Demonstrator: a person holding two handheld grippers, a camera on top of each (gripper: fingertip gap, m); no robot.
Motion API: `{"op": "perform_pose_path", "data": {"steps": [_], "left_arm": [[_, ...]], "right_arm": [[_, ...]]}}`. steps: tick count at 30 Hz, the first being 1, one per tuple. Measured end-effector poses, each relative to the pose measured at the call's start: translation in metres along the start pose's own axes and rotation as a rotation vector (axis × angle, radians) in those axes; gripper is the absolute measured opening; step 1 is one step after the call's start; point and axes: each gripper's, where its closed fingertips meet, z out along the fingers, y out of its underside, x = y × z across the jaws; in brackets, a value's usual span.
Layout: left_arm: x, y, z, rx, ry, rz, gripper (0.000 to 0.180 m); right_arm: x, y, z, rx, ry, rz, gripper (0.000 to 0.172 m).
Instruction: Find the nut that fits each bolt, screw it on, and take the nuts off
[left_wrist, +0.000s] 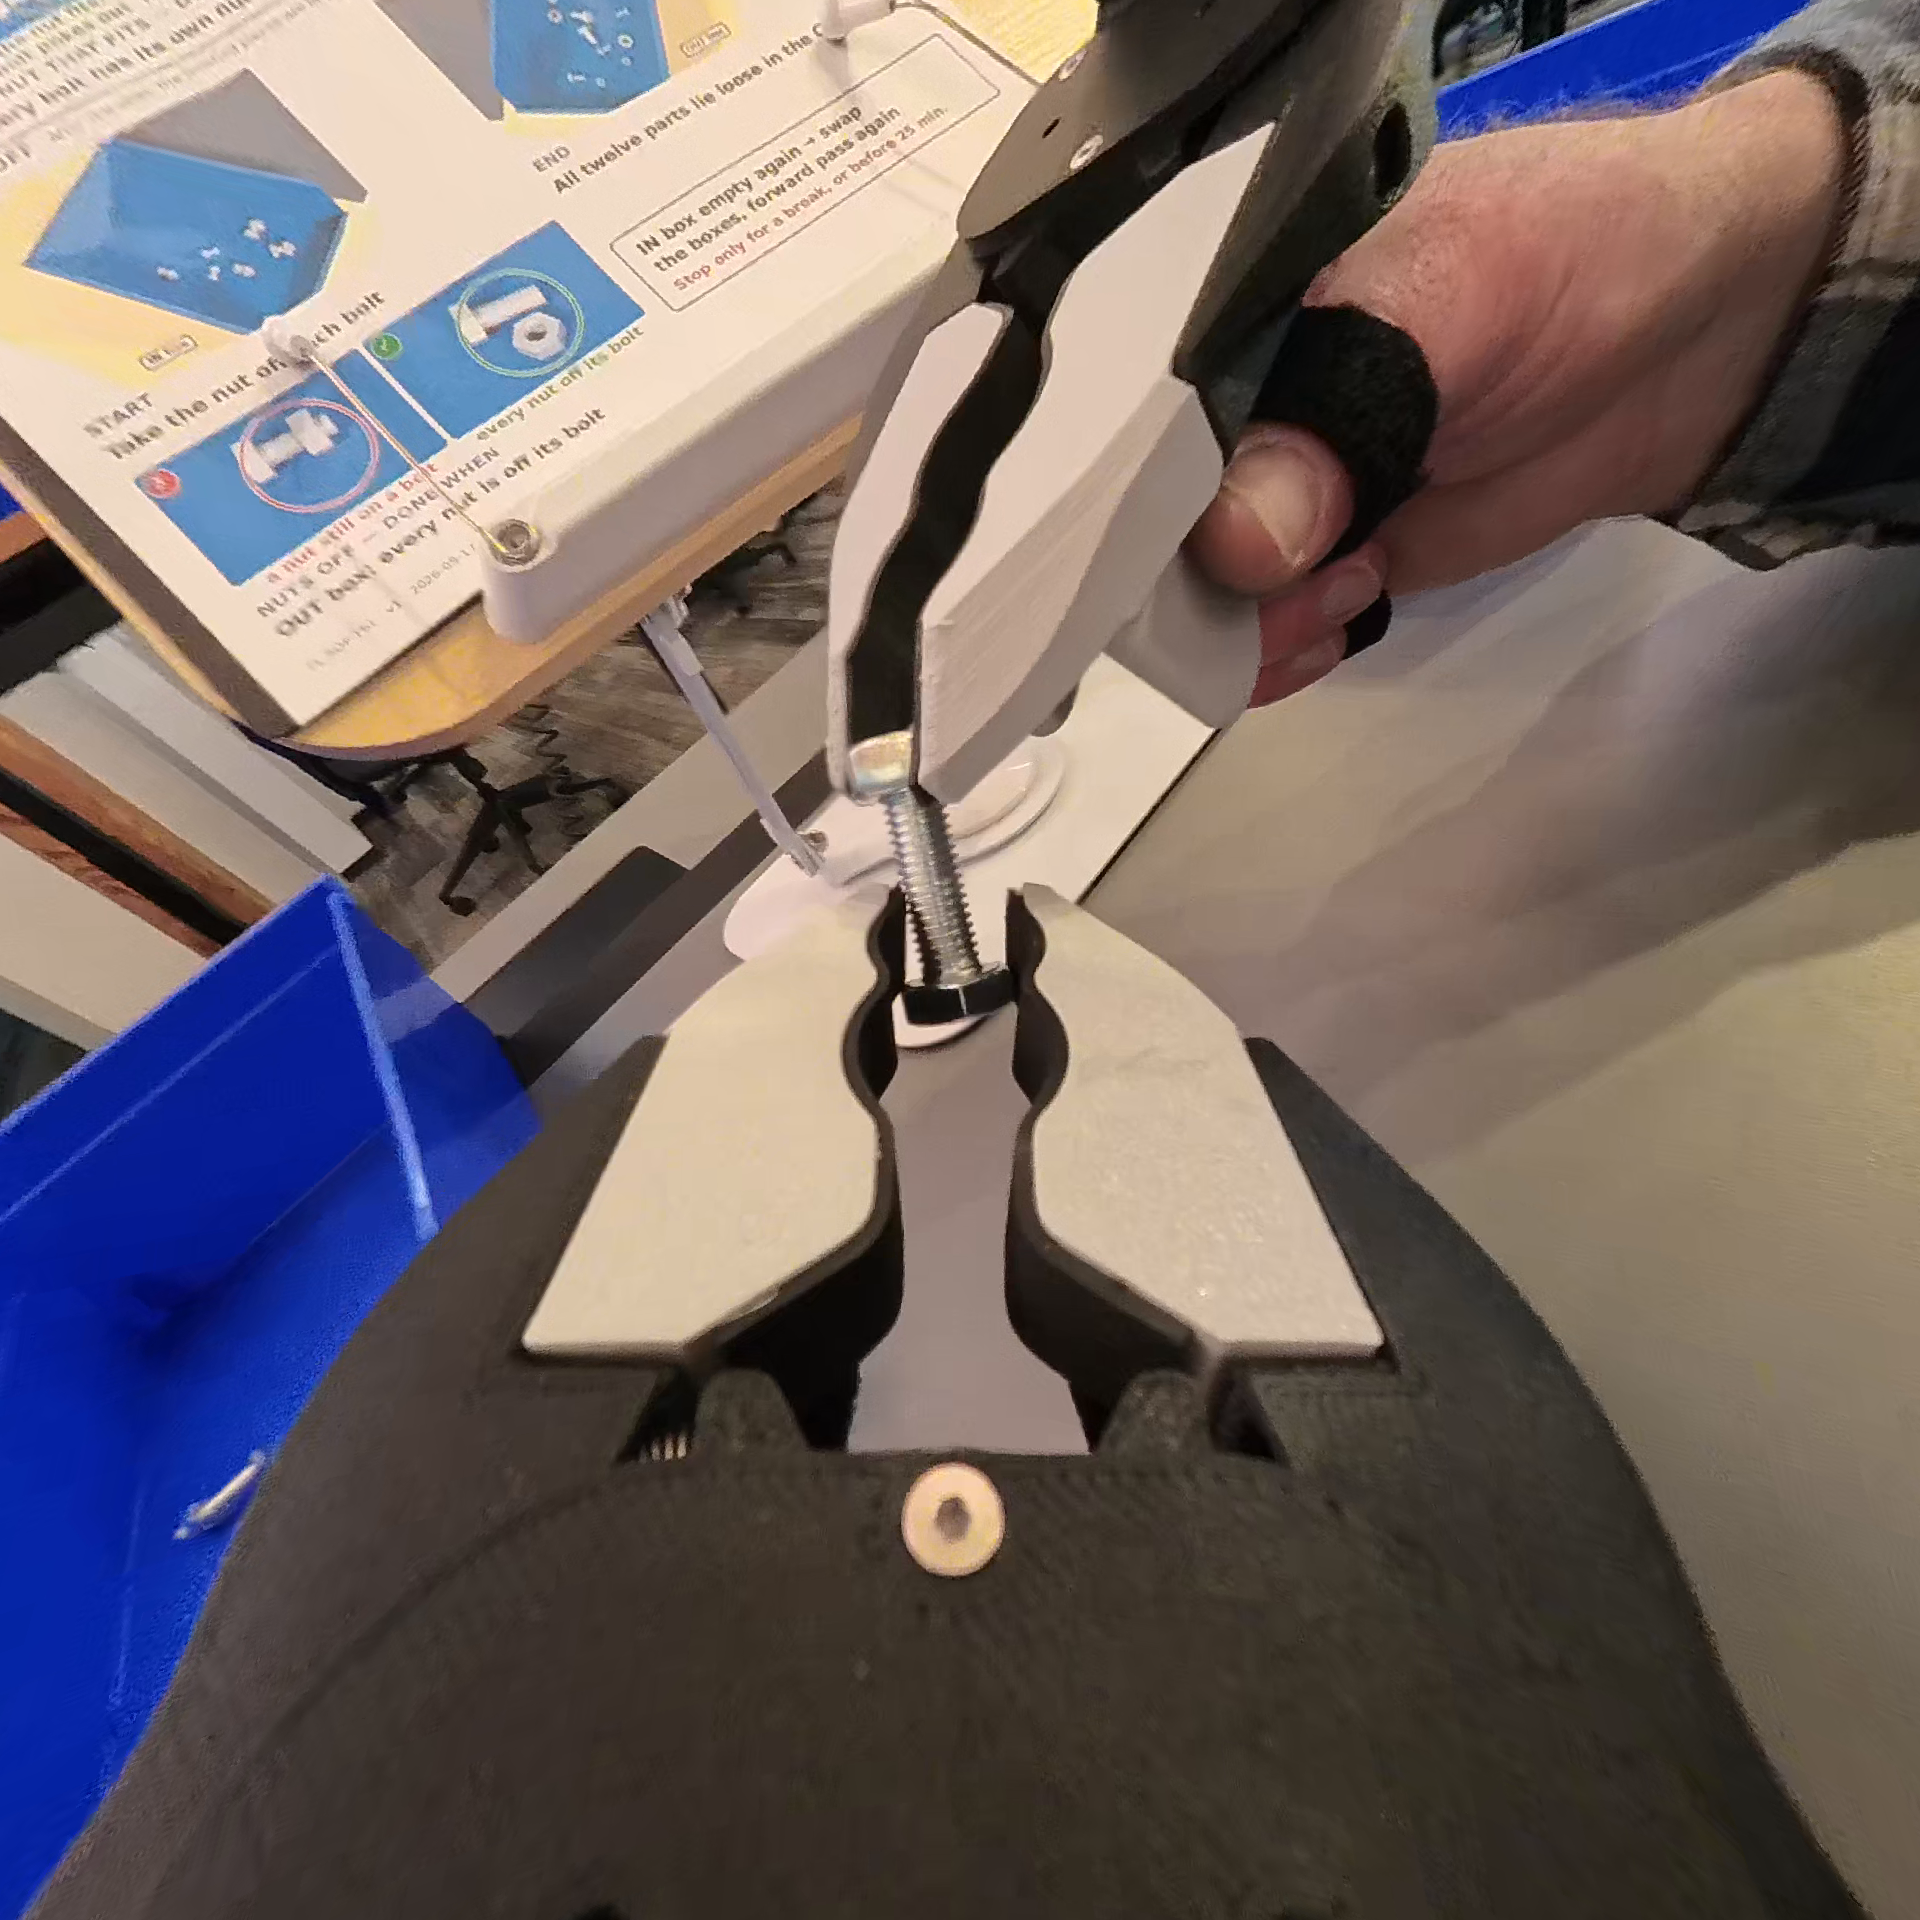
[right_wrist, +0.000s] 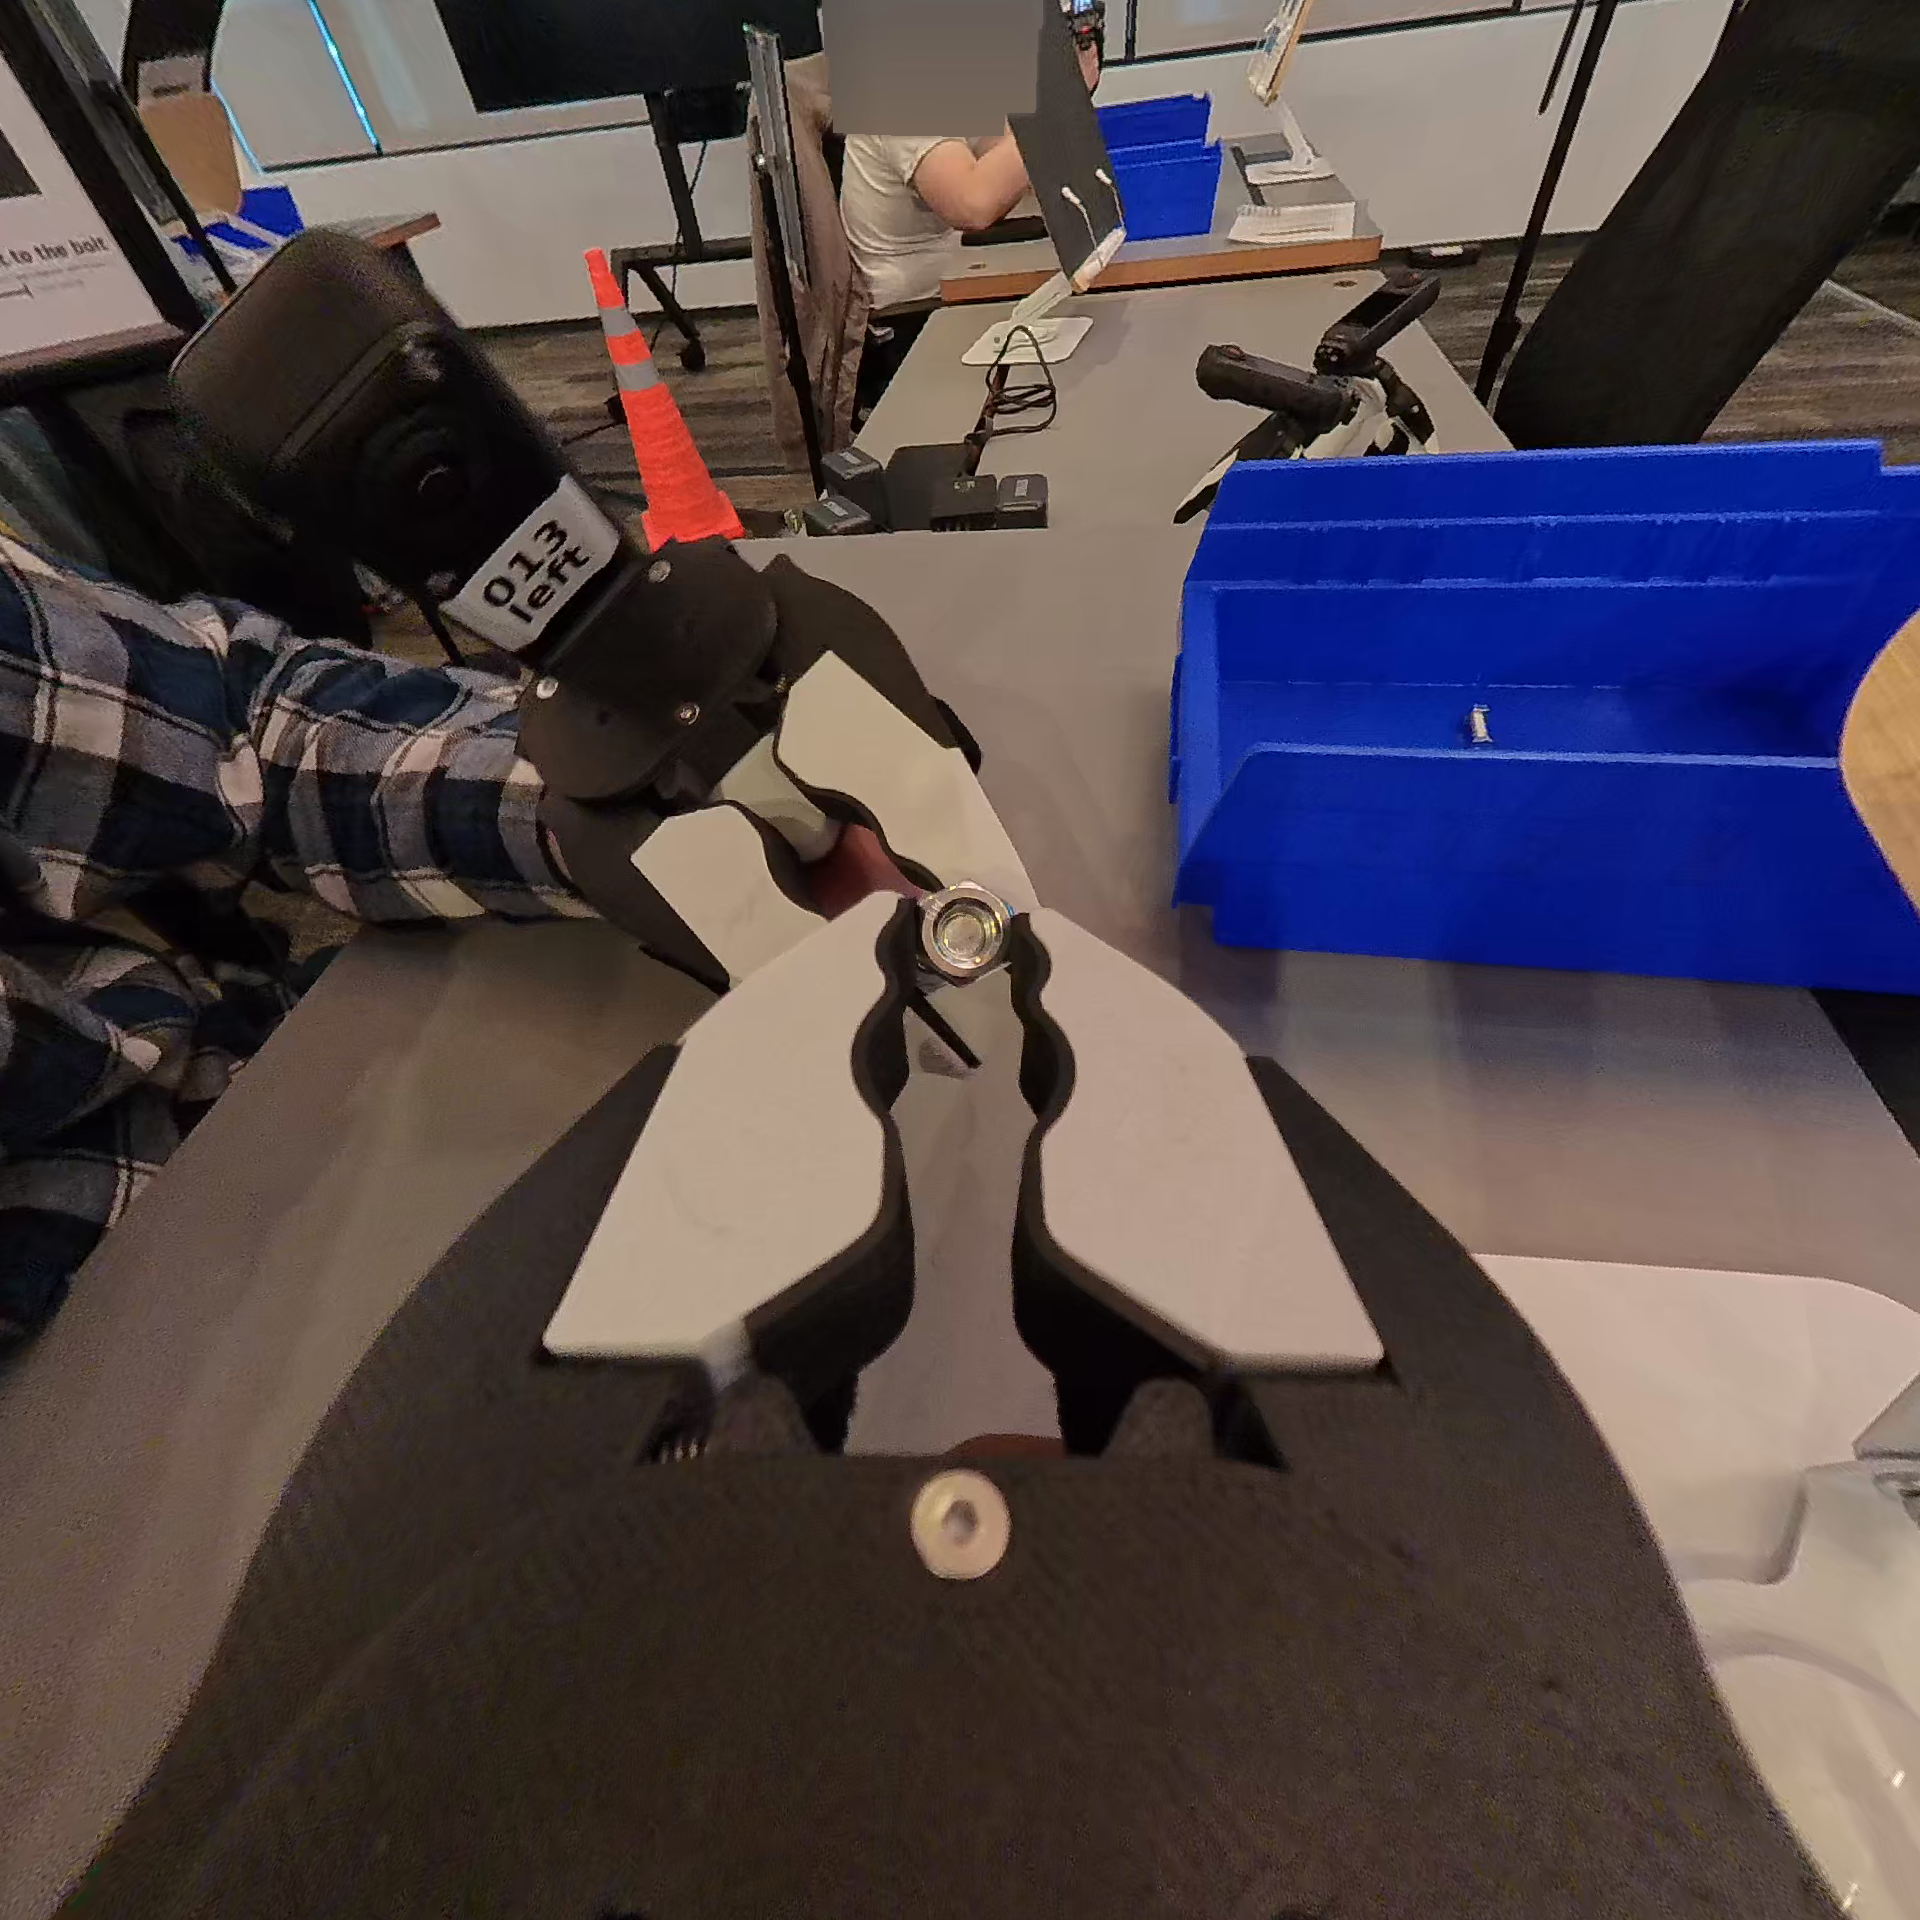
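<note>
A silver bolt (left_wrist: 928, 878) hangs in the air between my two grippers. In the left wrist view my right gripper (left_wrist: 883, 769) comes down from above, shut on the bolt's hex head (left_wrist: 878, 764). My left gripper (left_wrist: 956, 935) is shut on a dark hex nut (left_wrist: 956, 1000) that sits on the bolt's lower threaded end, with both pads against its sides. In the right wrist view my right gripper (right_wrist: 964, 935) grips the bolt head (right_wrist: 964, 928), seen end-on. The left gripper's fingers (right_wrist: 707, 883) reach in from the left, their tips hidden behind mine.
A blue bin (left_wrist: 208, 1143) with a small metal part (left_wrist: 218, 1507) stands at the left. Another blue bin (right_wrist: 1507, 831) with a small part (right_wrist: 1477, 724) stands on the grey table (right_wrist: 1351, 1091). An instruction sheet (left_wrist: 416, 312) on a white stand lies ahead. My left and right fingertips are right by each other.
</note>
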Motion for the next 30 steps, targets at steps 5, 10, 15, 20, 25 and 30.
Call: {"op": "perform_pose_path", "data": {"steps": [5, 10, 15, 20, 25, 30], "left_arm": [[0.012, -0.007, -0.005, 0.036, 0.192, -0.154, 0.017], [0.036, -0.022, -0.020, 0.123, 0.538, -0.399, 0.017], [0.070, -0.038, -0.040, 0.181, 0.939, -0.604, 0.017], [0.087, -0.047, -0.050, 0.232, 1.103, -0.651, 0.016], [0.092, -0.052, -0.057, 0.270, 1.198, -0.682, 0.016], [0.083, -0.048, -0.051, 0.280, 1.111, -0.666, 0.016]], "right_arm": [[-0.010, -0.002, -0.002, -0.016, -0.047, -0.105, 0.018], [-0.030, -0.003, -0.008, -0.044, -0.137, -0.257, 0.018], [-0.058, 0.006, -0.019, -0.069, -0.313, -0.410, 0.018], [-0.076, 0.008, -0.025, -0.061, -0.386, -0.538, 0.018], [-0.084, 0.007, -0.026, -0.054, -0.401, -0.602, 0.018], [-0.076, 0.005, -0.023, -0.056, -0.370, -0.550, 0.018]]}}
